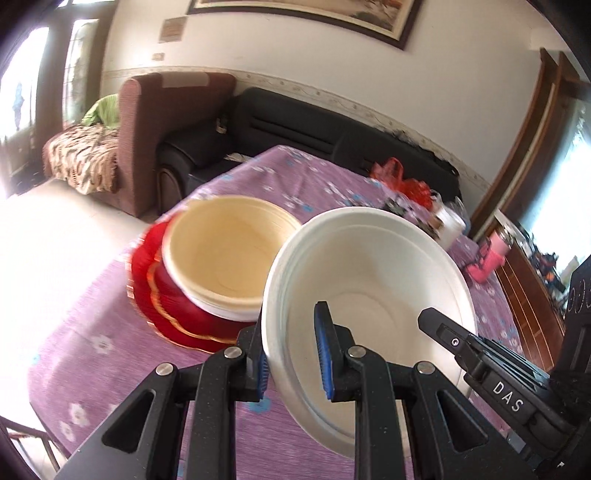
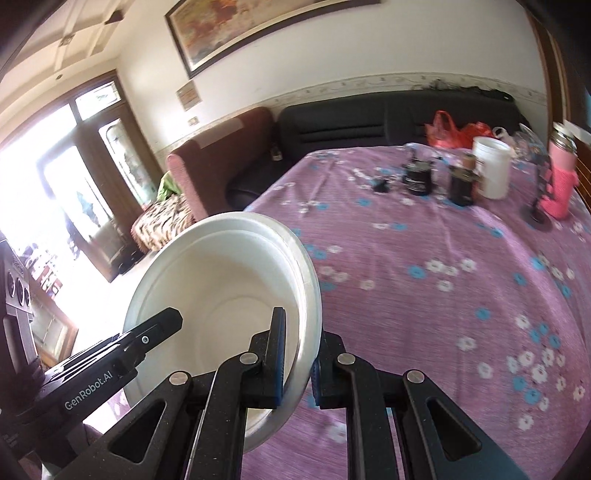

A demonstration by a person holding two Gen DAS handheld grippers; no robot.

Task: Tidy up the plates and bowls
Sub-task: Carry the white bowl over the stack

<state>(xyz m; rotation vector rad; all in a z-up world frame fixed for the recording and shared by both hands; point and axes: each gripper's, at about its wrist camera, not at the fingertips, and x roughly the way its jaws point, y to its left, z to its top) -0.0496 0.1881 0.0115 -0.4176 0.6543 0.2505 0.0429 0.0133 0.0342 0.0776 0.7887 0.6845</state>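
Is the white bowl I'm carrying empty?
Empty: the white bowl, held by both tongs, left and right, shows a bare white inside in both views.

A black sofa (image 2: 369,122) stands against the white wall (image 2: 332,55) under a framed painting (image 2: 236,26), with a brown armchair (image 2: 221,155) beside it toward bright glass doors (image 2: 74,166).

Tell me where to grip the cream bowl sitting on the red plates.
Grip the cream bowl by its thin upright rim, one finger inside and one outside, coming from above on the near side. It sits mouth up in another bowl on the red plates, so its wall is partly covered.
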